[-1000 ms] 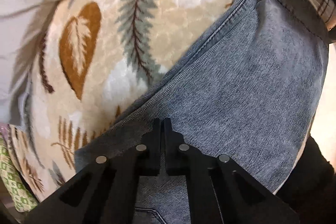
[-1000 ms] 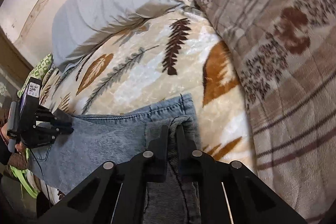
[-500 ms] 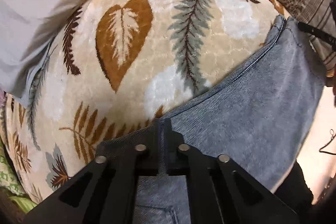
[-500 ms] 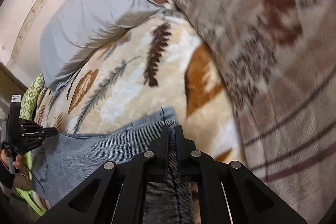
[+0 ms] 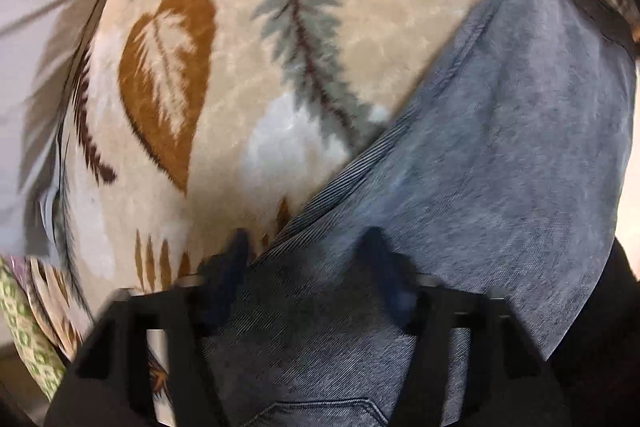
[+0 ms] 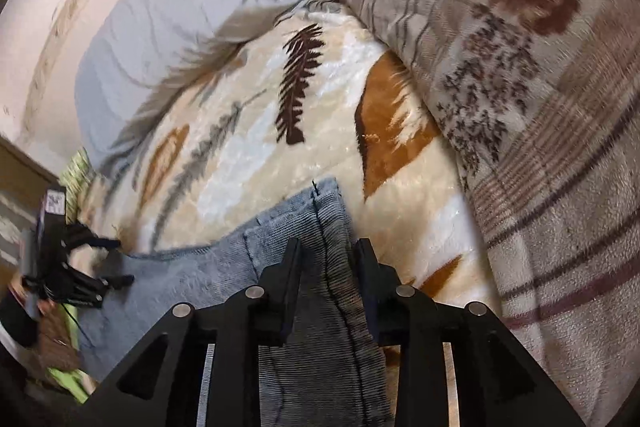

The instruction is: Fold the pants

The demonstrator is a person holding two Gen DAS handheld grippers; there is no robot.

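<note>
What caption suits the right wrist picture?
Right tongs, just opening, straddle folded jeans on a leaf-print blanket.

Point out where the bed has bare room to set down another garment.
The leaf blanket lies bare between the grey pillow, the striped quilt and the jeans. A narrower strip runs between the jeans' hem and the quilt. The near edge is crowded by the jeans and both tongs.

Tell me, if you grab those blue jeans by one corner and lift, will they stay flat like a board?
Probably not. The jeans already bend over their own fold on the leafy blanket, so they would likely droop. The ribbed denim looks thick, so probably heavyish for cloth. It seems rough, so it shouldn't slip easily.
</note>
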